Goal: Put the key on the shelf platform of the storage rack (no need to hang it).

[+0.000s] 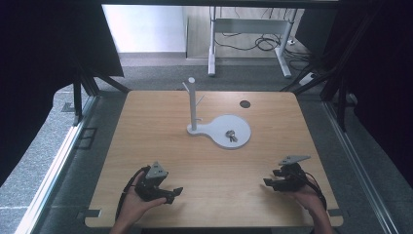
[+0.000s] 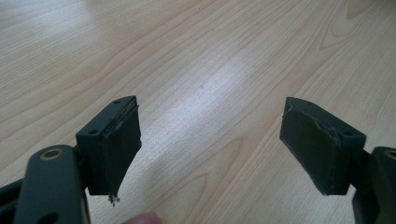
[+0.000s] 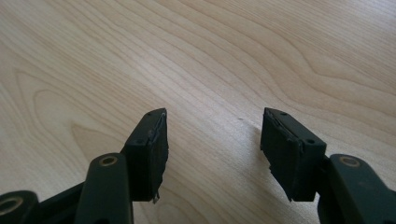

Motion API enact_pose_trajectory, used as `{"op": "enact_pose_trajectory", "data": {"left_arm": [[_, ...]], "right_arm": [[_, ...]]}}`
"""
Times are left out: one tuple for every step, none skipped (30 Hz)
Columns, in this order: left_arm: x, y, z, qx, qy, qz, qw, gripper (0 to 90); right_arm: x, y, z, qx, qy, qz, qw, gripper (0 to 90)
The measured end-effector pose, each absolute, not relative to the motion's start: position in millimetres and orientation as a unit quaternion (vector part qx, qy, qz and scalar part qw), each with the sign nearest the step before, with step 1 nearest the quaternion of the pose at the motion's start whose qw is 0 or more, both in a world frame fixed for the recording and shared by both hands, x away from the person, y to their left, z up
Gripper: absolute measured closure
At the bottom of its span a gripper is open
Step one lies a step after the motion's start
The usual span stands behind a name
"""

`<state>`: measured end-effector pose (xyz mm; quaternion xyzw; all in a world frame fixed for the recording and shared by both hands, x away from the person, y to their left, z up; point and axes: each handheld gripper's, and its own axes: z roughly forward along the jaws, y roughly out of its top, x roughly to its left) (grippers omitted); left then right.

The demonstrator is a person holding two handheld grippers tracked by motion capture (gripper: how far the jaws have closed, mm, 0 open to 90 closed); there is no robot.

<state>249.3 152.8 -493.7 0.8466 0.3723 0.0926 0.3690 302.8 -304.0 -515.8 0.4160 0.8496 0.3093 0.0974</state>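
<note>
My left hand-held gripper (image 1: 173, 192) sits at the near left of the table (image 1: 146, 131), low over the wood, jaws pointing right toward the middle. In the left gripper view its two black pads (image 2: 116, 140) stand wide apart with bare wood grain between them; nothing held.

My right hand-held gripper (image 1: 269, 183) sits at the near right of the table, jaws pointing left, grey three-cornered plate (image 1: 293, 159) on top. In the right gripper view the pads (image 3: 152, 149) are apart, a narrower gap than on the left, and bare table shows between them; nothing clamped.

Both grippers are well apart from each other and from the stand.

Far centre of the table: a white stand (image 1: 225, 127) with a flat round dish-shaped base and an upright white post (image 1: 192, 102) rising at its left end. Short pegs stick out of the post near the top.

A small bunch of metal keys (image 1: 231, 136) lies flat on the round base, right of the post, apart from it.

A small dark round disc (image 1: 245, 104) lies in the table top at the far right, beyond the stand.
</note>
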Motion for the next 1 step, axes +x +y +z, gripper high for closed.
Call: {"op": "enact_pose_trajectory", "data": {"left_arm": [[249.3,153.1,-493.5,0.846,0.373,0.093,0.369,20.7]], "right_arm": [[303.2,-304.4,-516.6,0.419,0.848,0.308,0.1,41.0]]}}
